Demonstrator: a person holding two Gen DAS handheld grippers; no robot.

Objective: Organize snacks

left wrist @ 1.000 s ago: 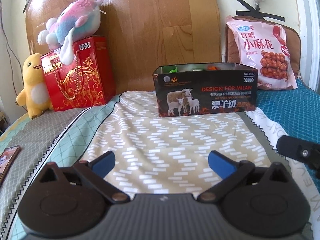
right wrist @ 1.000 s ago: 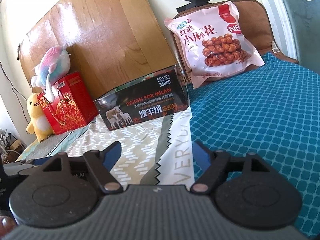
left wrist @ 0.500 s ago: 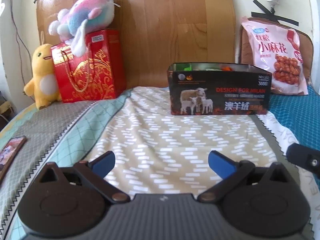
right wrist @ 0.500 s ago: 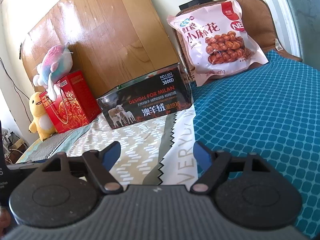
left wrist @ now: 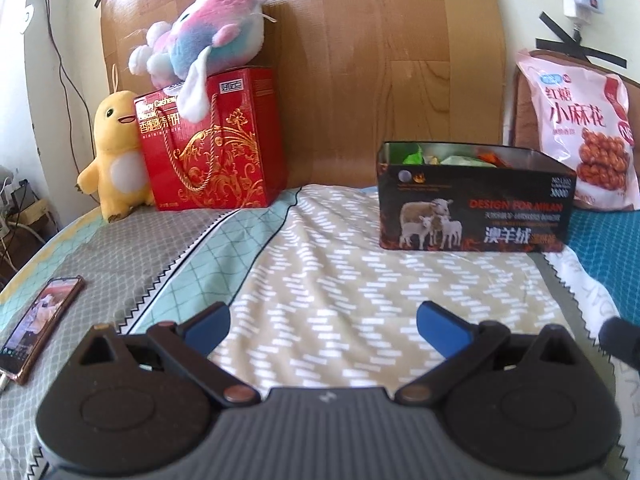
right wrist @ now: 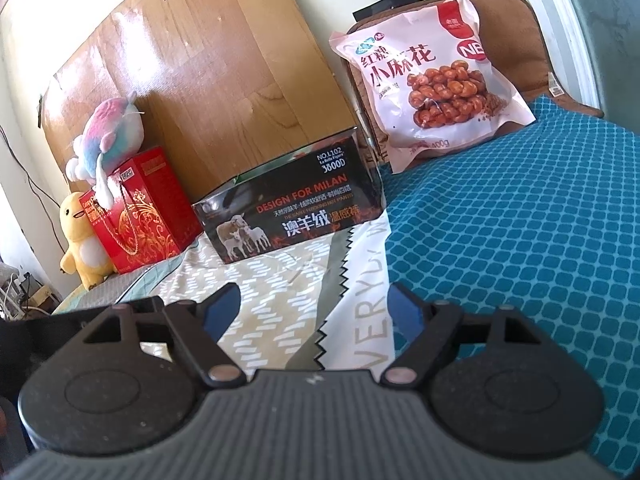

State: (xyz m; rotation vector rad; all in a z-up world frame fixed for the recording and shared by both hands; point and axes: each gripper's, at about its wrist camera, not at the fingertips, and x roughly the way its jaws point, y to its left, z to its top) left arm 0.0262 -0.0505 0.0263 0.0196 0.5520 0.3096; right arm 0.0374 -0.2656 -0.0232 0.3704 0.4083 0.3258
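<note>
A black tin box (left wrist: pixel 476 204) printed with sheep stands open-topped on the bed, with several green and orange snack packets showing inside. The same box (right wrist: pixel 288 212) appears in the right wrist view. A pink bag of fried dough twists (left wrist: pixel 580 136) (right wrist: pixel 428 80) leans against a brown cushion behind it. A red gift box (left wrist: pixel 212 144) (right wrist: pixel 140 216) stands to the left. My left gripper (left wrist: pixel 324 326) is open and empty, well short of the tin. My right gripper (right wrist: pixel 316 308) is open over the sheet, holding nothing.
A pastel plush toy (left wrist: pixel 204 44) lies on the red box and a yellow plush duck (left wrist: pixel 110 156) stands beside it. A phone (left wrist: pixel 40 324) lies on the bed at the left. A wooden board (left wrist: pixel 360 60) backs the bed. The teal quilt (right wrist: pixel 520 240) spreads right.
The left wrist view has swung left: the tin and dough-twist bag shifted right in it, and the phone came further into sight. The right wrist view rose only slightly.
</note>
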